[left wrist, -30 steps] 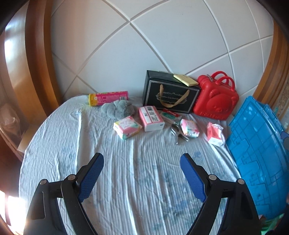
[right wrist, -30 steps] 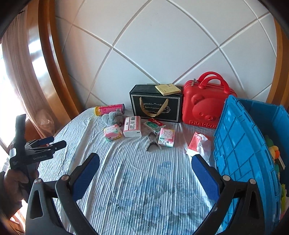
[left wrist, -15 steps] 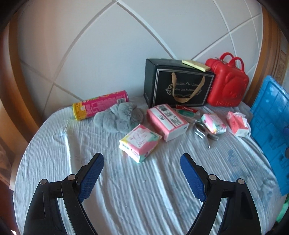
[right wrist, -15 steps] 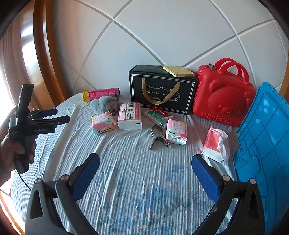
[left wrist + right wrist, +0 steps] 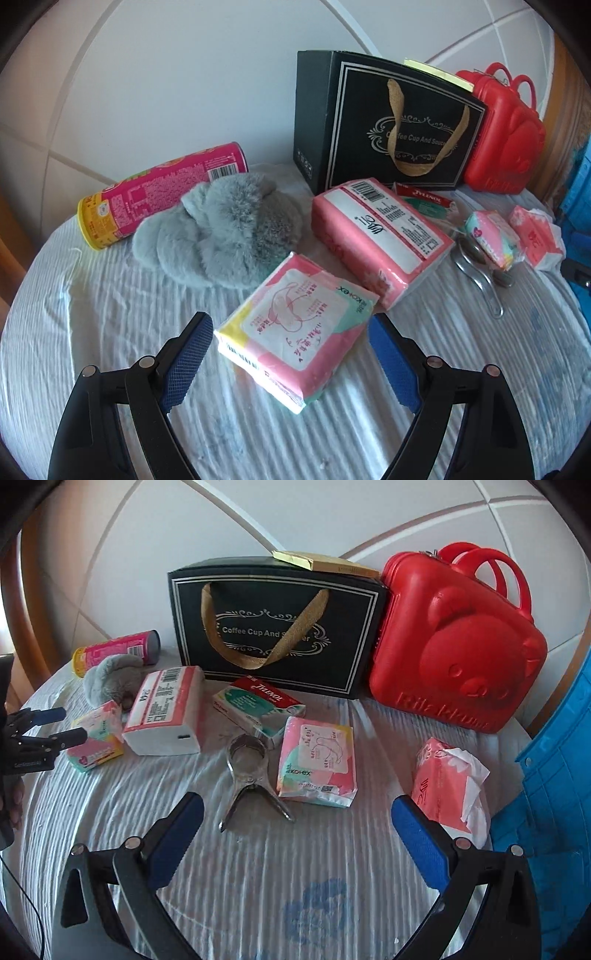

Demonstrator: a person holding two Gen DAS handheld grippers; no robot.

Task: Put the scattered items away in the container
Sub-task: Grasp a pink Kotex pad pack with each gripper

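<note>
Left tool (image 5: 288, 354) wide open, straddling Kotex pack (image 5: 295, 336), nothing gripped. Right tool (image 5: 297, 834) wide open too, empty, near metal clip (image 5: 249, 777). Blue container (image 5: 554, 775) at right edge, contents hidden.

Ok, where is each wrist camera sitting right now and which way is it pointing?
Left wrist: low over the bed, behind the open left gripper, facing the headboard; its jaws straddle the near Kotex pack.
Right wrist: further right, behind the open right gripper, facing the metal clip and second Kotex pack; the left gripper shows at its left edge.
Shared: black gift box, red bear case, Tylenol box.
</note>
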